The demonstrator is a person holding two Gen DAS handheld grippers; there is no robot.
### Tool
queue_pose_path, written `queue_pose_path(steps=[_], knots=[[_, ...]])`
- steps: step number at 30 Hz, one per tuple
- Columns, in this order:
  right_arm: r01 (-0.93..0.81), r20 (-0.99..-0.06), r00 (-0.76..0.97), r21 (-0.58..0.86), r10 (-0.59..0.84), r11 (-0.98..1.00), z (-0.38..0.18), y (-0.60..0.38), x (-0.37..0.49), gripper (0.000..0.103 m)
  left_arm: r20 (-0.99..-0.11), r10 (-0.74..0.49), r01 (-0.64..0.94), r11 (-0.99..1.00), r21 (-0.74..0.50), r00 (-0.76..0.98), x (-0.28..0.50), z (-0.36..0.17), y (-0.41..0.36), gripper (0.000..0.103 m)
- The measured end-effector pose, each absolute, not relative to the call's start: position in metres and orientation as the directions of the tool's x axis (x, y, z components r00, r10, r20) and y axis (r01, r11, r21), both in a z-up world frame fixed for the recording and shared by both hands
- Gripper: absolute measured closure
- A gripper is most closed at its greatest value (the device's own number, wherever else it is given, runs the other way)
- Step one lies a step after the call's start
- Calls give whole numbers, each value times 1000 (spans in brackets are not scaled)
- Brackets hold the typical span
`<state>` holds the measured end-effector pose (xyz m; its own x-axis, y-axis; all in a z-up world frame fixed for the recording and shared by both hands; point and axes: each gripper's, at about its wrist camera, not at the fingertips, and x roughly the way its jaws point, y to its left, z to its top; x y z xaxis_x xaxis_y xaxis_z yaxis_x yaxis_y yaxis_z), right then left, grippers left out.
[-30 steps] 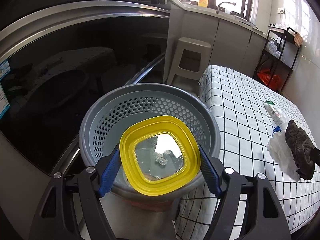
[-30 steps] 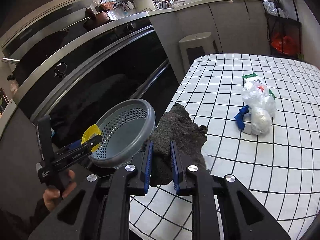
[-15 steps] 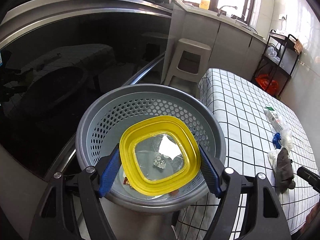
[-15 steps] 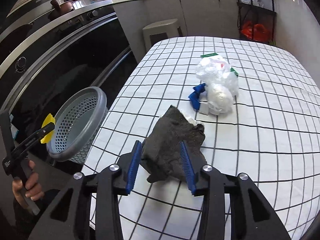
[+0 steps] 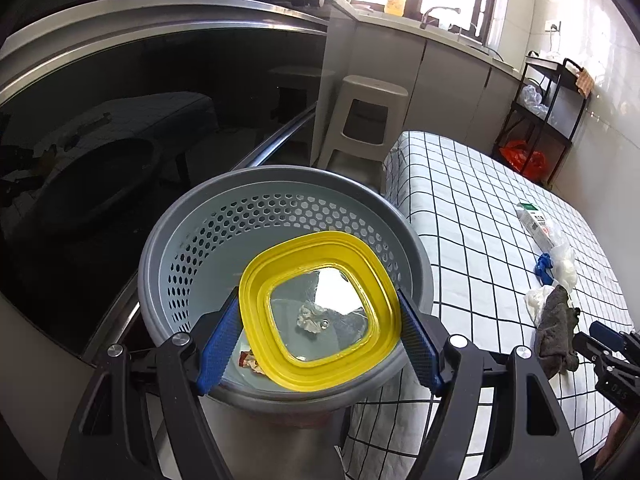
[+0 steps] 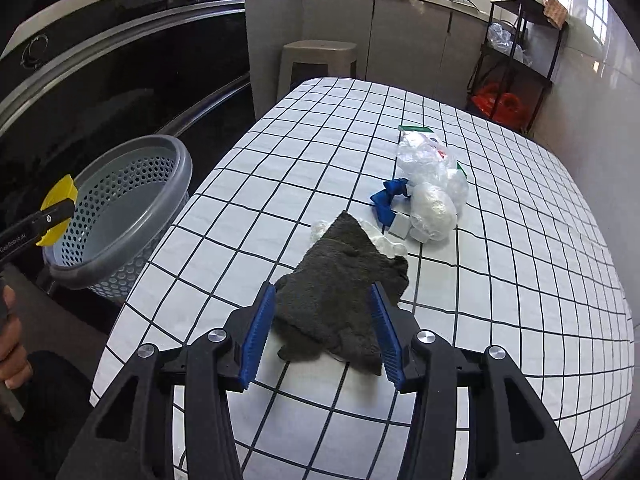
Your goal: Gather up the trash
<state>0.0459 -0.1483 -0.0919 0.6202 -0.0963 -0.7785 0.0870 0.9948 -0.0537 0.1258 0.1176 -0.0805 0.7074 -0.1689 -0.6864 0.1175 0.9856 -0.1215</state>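
1. Grey perforated basket [image 5: 192,240] beside checked table [image 6: 500,280]; crumpled scraps inside, partly hidden.
2. Left gripper [image 5: 320,340] clamped on yellow lid [image 5: 320,252].
3. Right gripper [image 6: 324,332] just opening, straddling dark cloth [image 6: 340,276] lying on table.

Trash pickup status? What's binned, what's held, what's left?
Binned: a few scraps lie in the grey basket. In hand: left gripper holds the yellow lid; right gripper, jaws just opening, straddles the dark cloth. Left: plastic wrap, blue scrap, carton.
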Motion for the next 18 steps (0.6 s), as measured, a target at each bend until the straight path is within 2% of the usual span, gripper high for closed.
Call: queue_pose_path(steps=[2, 4, 5, 12, 18], knots=[[78, -788, 603, -98, -125, 992, -96, -136, 51, 57, -686, -169, 121, 986, -118, 707, 126, -80, 116, 31], [79, -802, 578, -128, -150, 989, -103, -129, 57, 71, -685, -168, 123, 986, -115, 709, 125, -80, 115, 31], [78, -816, 558, -129, -150, 989, -108, -127, 60, 82, -685, -166, 123, 986, -111, 710, 125, -80, 114, 31], [83, -799, 590, -83, -116, 993, -102, -133, 54, 94, -689, -165, 125, 986, -108, 705, 125, -81, 114, 31], [95, -757, 645, -55, -103, 994, -72, -143, 40, 96, -688, -164, 129, 986, -103, 707, 124, -81, 111, 31]])
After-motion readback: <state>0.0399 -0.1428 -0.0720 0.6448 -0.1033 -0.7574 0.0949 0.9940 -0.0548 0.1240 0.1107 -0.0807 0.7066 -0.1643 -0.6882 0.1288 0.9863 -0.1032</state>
